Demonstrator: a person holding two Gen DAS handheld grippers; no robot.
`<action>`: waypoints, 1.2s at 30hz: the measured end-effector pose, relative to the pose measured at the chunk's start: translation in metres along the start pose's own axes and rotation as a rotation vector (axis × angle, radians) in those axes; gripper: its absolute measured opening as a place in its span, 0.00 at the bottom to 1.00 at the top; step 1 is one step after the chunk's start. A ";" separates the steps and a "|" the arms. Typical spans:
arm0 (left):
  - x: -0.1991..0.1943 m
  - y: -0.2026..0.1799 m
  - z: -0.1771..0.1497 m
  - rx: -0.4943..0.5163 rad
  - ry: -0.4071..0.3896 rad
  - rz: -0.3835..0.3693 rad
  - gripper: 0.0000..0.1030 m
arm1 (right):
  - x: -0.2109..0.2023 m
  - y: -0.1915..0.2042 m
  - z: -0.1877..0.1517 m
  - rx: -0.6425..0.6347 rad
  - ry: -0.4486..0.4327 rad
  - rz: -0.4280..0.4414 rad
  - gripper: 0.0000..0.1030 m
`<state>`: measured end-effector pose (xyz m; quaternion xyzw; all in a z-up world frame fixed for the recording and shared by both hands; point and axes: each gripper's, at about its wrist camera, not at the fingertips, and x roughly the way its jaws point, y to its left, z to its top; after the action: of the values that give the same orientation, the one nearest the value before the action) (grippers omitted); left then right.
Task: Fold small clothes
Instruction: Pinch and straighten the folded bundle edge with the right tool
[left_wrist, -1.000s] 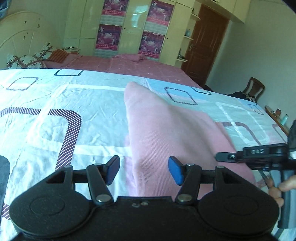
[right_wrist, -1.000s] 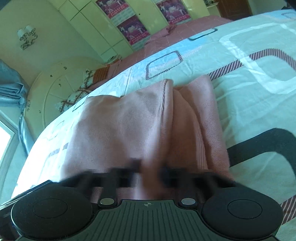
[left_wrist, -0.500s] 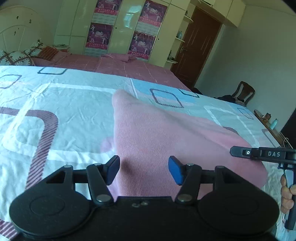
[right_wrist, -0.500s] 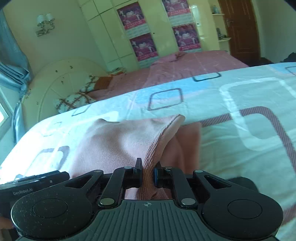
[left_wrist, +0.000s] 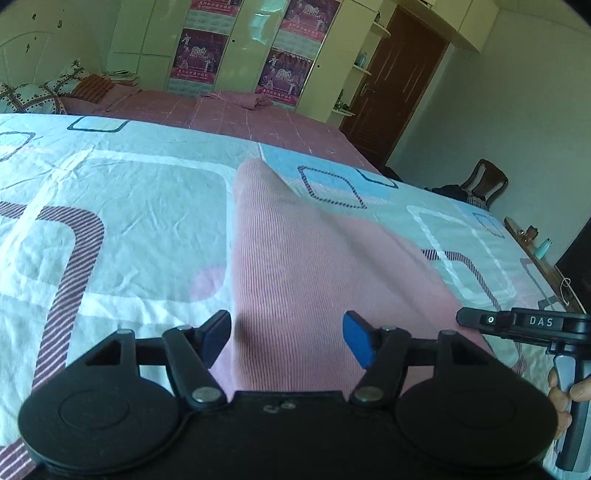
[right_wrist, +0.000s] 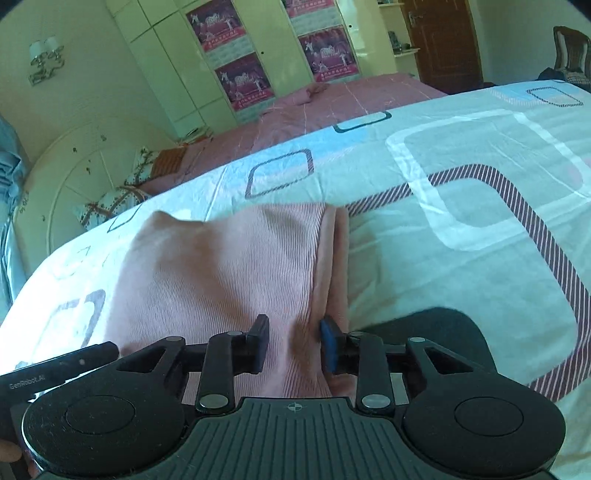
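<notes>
Pink ribbed knit cloth (left_wrist: 295, 266) is lying folded on the white bedsheet with rounded-square outlines (left_wrist: 122, 206), and we are hovering both tools over it. Our left gripper (left_wrist: 286, 341), black with blue pads, is opening its jaws wider; the cloth is showing beneath the gap, and neither pad is pressing on it. At three o'clock in that view, our right hand (left_wrist: 565, 387) is holding the handle of the other black tool.

Seen from the right wrist, the same cloth (right_wrist: 221, 273) is spreading from nine o'clock toward the centre, its doubled edge running up toward twelve o'clock. Our right gripper (right_wrist: 293, 343) is opening its jaws too; a ridge of the cloth is sitting between them, with the blue pad at the cloth's doubled edge, though we cannot tell whether it is touching. A dark curved patch of the sheet's print (right_wrist: 436, 328) is lying at four o'clock, just beside the cloth.
</notes>
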<state>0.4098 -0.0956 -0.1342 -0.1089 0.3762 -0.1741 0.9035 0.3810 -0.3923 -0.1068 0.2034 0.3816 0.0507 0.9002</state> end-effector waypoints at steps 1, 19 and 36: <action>0.003 0.001 0.006 -0.008 -0.003 0.001 0.62 | 0.004 0.000 0.004 0.004 0.001 -0.002 0.30; 0.078 0.019 0.050 -0.106 0.000 0.041 0.53 | 0.072 -0.004 0.053 -0.012 -0.037 -0.065 0.06; 0.091 0.002 0.051 -0.054 0.022 0.142 0.58 | 0.061 0.016 0.054 -0.134 -0.131 -0.159 0.08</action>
<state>0.5064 -0.1268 -0.1580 -0.1042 0.3976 -0.1004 0.9061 0.4636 -0.3806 -0.1074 0.1147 0.3325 -0.0089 0.9361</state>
